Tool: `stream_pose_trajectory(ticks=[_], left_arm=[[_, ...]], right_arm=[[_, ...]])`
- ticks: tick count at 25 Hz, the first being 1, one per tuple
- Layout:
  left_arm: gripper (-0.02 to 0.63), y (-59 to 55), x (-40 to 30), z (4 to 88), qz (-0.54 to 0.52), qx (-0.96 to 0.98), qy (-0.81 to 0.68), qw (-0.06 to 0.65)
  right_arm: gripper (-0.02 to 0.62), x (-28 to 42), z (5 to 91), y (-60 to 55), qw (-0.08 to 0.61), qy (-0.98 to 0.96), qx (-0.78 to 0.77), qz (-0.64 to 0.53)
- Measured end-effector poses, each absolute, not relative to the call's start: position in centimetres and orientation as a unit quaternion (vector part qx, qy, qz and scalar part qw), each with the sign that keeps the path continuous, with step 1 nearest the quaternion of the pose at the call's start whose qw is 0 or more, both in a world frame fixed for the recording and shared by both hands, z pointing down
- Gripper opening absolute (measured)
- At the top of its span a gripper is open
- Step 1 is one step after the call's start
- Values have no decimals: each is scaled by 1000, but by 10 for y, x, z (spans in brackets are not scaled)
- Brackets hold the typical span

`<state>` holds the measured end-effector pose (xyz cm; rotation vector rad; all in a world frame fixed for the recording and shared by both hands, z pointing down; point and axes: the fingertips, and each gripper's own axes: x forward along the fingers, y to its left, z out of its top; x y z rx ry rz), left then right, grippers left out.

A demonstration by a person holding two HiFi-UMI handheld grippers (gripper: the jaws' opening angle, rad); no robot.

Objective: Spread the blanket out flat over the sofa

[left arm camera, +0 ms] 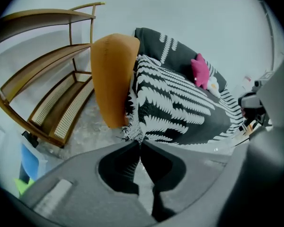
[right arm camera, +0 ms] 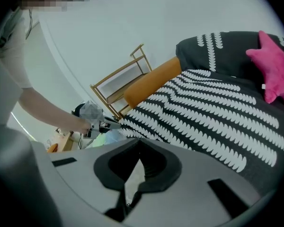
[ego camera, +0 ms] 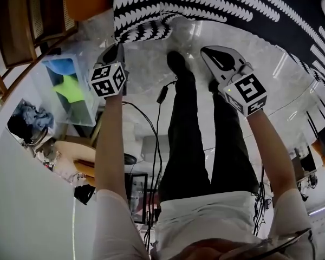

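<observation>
L claw closed on blanket corner by sofa arm; R claw closed, empty. Blanket hides most of sofa; pink cushion cut off at view's edge.

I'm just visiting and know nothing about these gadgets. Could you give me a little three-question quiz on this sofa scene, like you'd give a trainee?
1. Multiple choice: the star-shaped cushion on the sofa is A) green, B) pink, C) yellow.
2. True or false: the blanket is plain red.
3. Which piece of furniture stands beside the orange armrest?
Key: 1 B; 2 false, it is black with white patterns; 3 a wooden shelf rack.
</observation>
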<state>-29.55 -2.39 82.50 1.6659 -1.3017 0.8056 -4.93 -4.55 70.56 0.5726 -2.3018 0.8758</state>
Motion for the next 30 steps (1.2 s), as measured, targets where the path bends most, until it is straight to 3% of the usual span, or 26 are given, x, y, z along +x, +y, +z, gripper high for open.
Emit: stream_pose_trajectory(ticks=[13, 27, 28, 30], left_arm=[[21, -42, -380, 830, 374, 653, -525, 397], [25, -47, -388, 857, 372, 596, -580, 411], [31, -47, -387, 854, 367, 595, -583, 414], [109, -45, -389, 847, 356, 588, -594, 418]], right_arm=[[2, -64, 720, -38, 311, -864, 212, 334], [2, -70, 721, -40, 310, -865, 210, 334], [2, -69, 717, -41, 310, -865, 211, 332], [2, -67, 708, -43, 310, -867, 212, 327]])
